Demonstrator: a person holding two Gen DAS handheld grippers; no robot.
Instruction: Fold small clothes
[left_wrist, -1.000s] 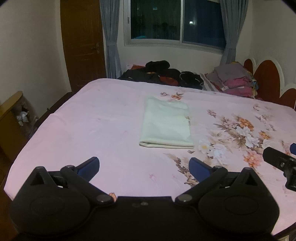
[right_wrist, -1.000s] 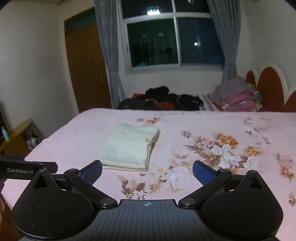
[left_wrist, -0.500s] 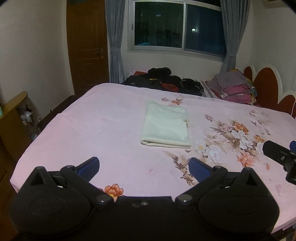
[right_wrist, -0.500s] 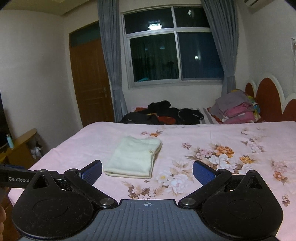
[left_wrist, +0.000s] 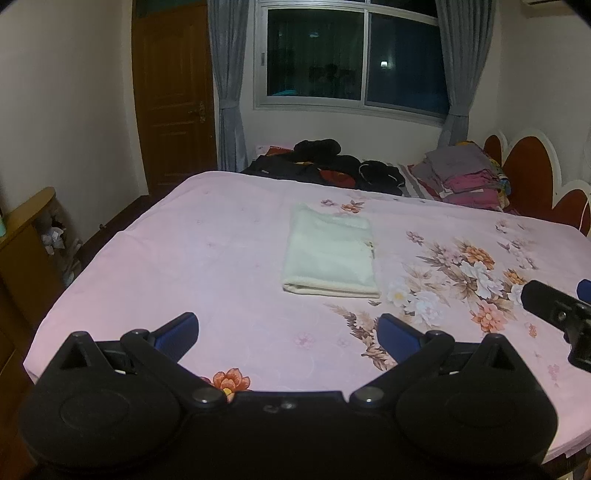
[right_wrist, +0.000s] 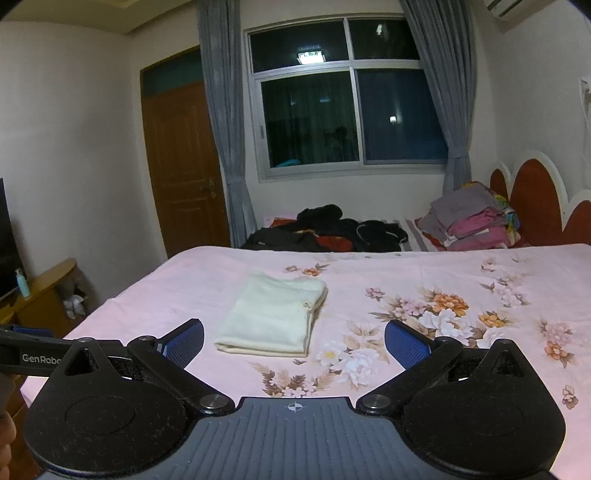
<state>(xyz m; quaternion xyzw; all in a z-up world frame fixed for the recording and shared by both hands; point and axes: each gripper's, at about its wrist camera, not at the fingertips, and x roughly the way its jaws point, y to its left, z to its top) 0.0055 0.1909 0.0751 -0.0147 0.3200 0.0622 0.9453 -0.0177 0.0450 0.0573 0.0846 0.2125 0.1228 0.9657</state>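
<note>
Left gripper (left_wrist: 288, 332): nearest the lens in the left wrist view, it hung above the near edge of the bed with its blue-padded jaws spread wide and nothing between them.
Right gripper (right_wrist: 294, 341): likewise raised over the near edge, jaws parted and empty; its black side also showed at the right border of the left wrist view.
Bedsheet (left_wrist: 229, 266): pink, with a flower print toward the right, lying flat around the work area.
Folded cloth (left_wrist: 330, 256): a pale cream piece lay on the sheet beyond both tools, well apart from either, already a tidy rectangle with its rounded fold edge facing the grippers and a small tag at its right side.
Step in hand: by my reading, this piece looked finished and both tools were clear of it, so the next move would be fetching another garment.
How to do it well: I would keep the jaws wide until a single layer sits between the pads, take a corner or hem, not a bunch, and lift clear of the folded cloth so it is not dragged open.
Dark clothes pile (right_wrist: 325, 229): heaped at the far edge of the bed, a likely source.
Stacked clothes (right_wrist: 476, 221): grey and pink, far right by the headboard (right_wrist: 535, 199).
</note>
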